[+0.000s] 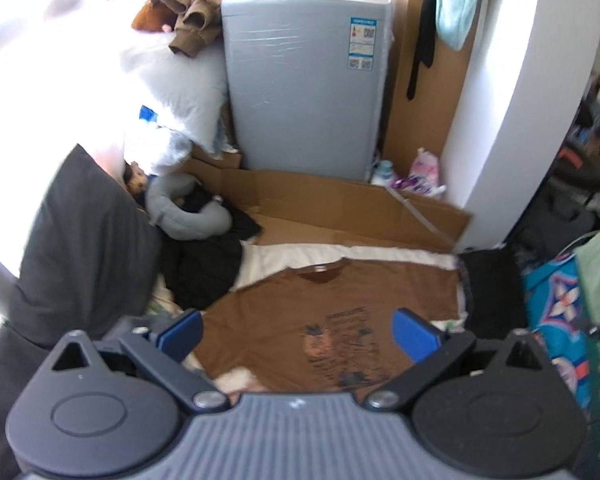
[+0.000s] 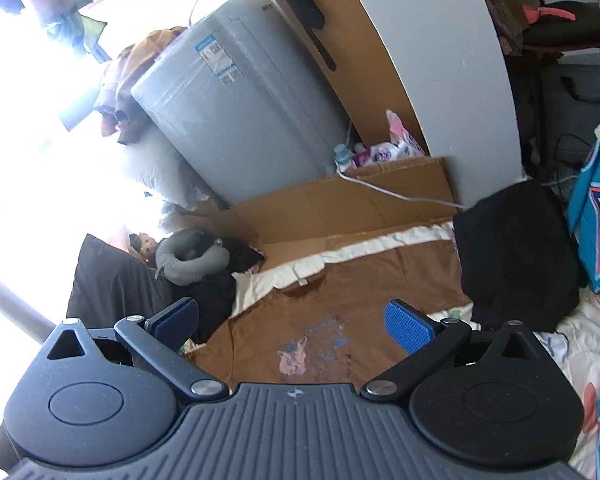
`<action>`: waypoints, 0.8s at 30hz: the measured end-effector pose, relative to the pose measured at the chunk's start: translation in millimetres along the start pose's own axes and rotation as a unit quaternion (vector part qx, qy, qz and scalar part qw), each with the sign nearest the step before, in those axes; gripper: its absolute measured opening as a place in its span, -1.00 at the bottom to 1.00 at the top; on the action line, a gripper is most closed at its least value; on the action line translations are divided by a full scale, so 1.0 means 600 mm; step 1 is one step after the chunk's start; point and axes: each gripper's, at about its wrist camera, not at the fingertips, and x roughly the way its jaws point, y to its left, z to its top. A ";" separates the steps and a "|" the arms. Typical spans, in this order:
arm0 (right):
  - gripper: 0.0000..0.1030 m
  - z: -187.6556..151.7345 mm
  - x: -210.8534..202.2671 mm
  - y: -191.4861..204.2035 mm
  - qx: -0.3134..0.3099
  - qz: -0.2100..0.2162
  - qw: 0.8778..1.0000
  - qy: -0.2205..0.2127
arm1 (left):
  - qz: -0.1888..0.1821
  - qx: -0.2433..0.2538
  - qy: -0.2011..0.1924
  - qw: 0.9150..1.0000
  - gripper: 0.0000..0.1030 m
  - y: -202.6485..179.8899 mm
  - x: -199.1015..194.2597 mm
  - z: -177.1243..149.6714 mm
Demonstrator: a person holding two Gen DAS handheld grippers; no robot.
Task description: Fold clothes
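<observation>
A brown T-shirt (image 1: 320,304) with a printed chest graphic lies spread flat on the bed, collar pointing away from me; the right wrist view shows the same T-shirt (image 2: 364,292). My left gripper (image 1: 298,334) hovers above its chest area, open, blue pads wide apart and holding nothing. My right gripper (image 2: 292,326) also hangs over the shirt's middle, open and empty. A folded black garment (image 1: 492,288) sits at the shirt's right side, seen as a black garment (image 2: 516,256) in the right wrist view.
A grey washing machine (image 1: 306,80) stands behind flattened cardboard (image 1: 340,204). A dark pillow (image 1: 84,240), a grey neck pillow (image 1: 188,216) and black clothes (image 1: 208,268) crowd the left. A teal patterned blanket (image 1: 560,312) lies on the right.
</observation>
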 end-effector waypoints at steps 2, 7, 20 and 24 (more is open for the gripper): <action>0.99 -0.001 -0.007 0.002 -0.002 -0.002 1.000 0.002 | -0.009 -0.013 -0.006 1.000 0.99 0.010 -0.001 -0.008; 0.99 -0.003 -0.021 0.011 -0.008 -0.004 1.000 0.001 | -0.008 -0.024 -0.016 1.000 0.99 0.045 0.021 -0.034; 0.99 -0.015 0.007 0.004 -0.027 -0.018 0.999 0.026 | 0.005 -0.058 0.012 0.998 0.99 0.138 0.131 -0.155; 0.98 -0.019 0.027 -0.019 -0.007 -0.012 0.999 0.034 | 0.023 -0.052 0.021 0.998 0.99 0.147 0.150 -0.186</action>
